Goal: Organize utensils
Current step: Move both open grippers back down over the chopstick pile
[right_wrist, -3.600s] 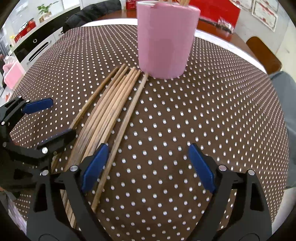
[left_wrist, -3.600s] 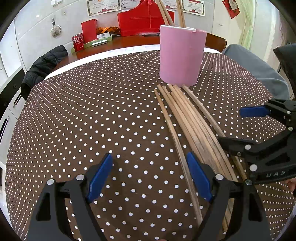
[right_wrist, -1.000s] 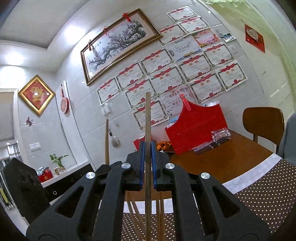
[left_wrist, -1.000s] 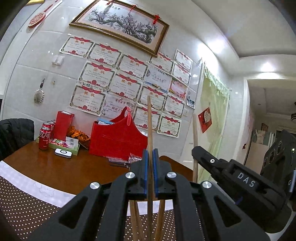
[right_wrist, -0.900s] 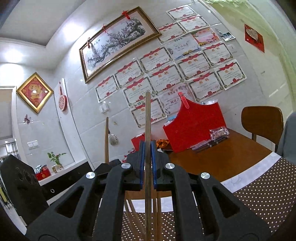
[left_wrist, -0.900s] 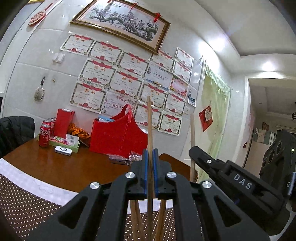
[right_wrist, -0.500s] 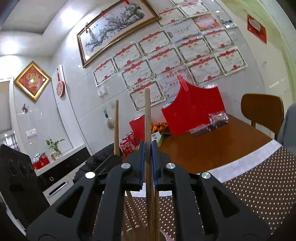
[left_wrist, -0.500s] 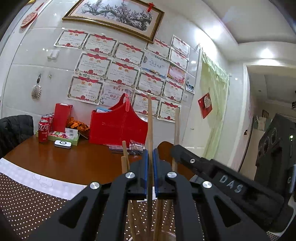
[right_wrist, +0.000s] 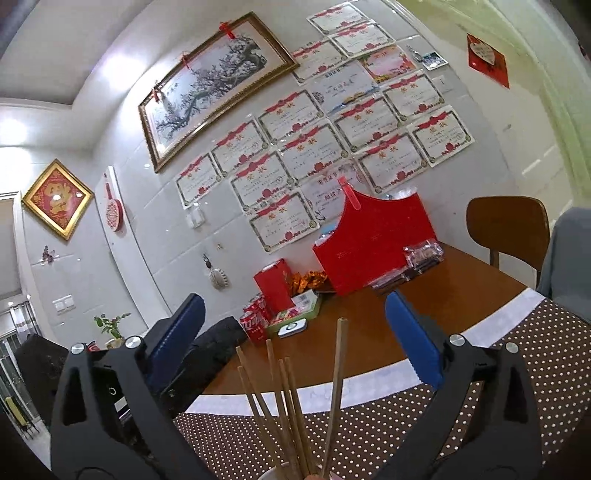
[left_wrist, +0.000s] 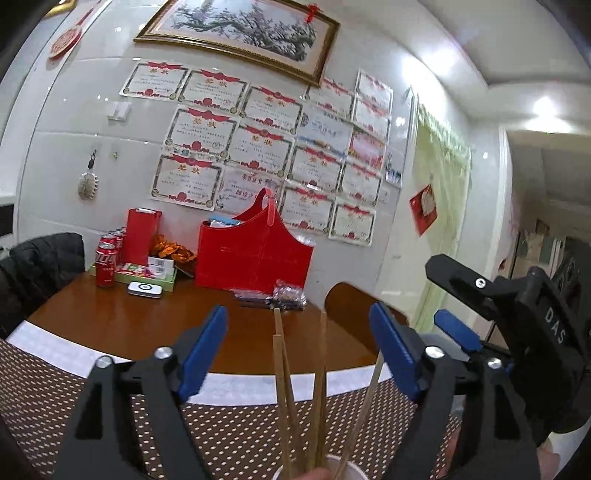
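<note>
White "DAS" lettering on black right gripper [left_wrist: 458, 306], beside red cola cans [left_wrist: 106, 258].

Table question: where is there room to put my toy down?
Free: the dotted brown tablecloth left of the wooden chopsticks, and the bare wooden tabletop before the red gift bag. Crowded: the back edge, around the red soda cans.

Table cover: brown cloth with white dots [left_wrist: 229, 424], over the near part of the table.
Far edge of table: red gift bag [left_wrist: 255, 258]; tall red box [left_wrist: 142, 230]; cola cans [left_wrist: 106, 264]; green tray [left_wrist: 147, 275] with a white gadget [left_wrist: 144, 289] before it.
Far right corner: wooden chair [right_wrist: 508, 225].
Wall: framed blossom painting [left_wrist: 243, 35]; rows of certificates [left_wrist: 255, 147].
Far left edge: black jacket [left_wrist: 40, 266].
</note>
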